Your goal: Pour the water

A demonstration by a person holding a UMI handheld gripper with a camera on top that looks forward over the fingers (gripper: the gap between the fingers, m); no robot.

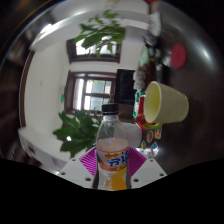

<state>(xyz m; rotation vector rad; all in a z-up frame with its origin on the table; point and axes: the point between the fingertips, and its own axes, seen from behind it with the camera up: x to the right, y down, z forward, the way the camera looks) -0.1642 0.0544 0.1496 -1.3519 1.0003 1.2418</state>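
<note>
Gripped between your fingers (pixel 115 172) is the bottle (pixel 114 150), clear plastic with a white cap (pixel 110 108) and an orange-and-purple label, its lower part showing amber liquid; the pink pads (pixel 92 160) press on it from both sides, so the fingers are closed on it about as wide as the bottle's body. It reads as held up off the counter and roughly upright, cap pointing away from you. Just up and to the right of the cap, apart from it, sits the yellow cup (pixel 165 101), its open mouth turned toward the bottle. That is your likely target, so bring the neck over the cup's rim before you tilt. Whether the cap is loosened cannot be told, and by the look of it the cap is on, so check that before rolling your wrist. Tilt slowly, since the bottle looks well filled and liquid will reach the neck early. Keep the squeeze steady, because thin plastic will buckle. Beyond are a leafy plant (pixel 76 132) and a window (pixel 92 88).
</note>
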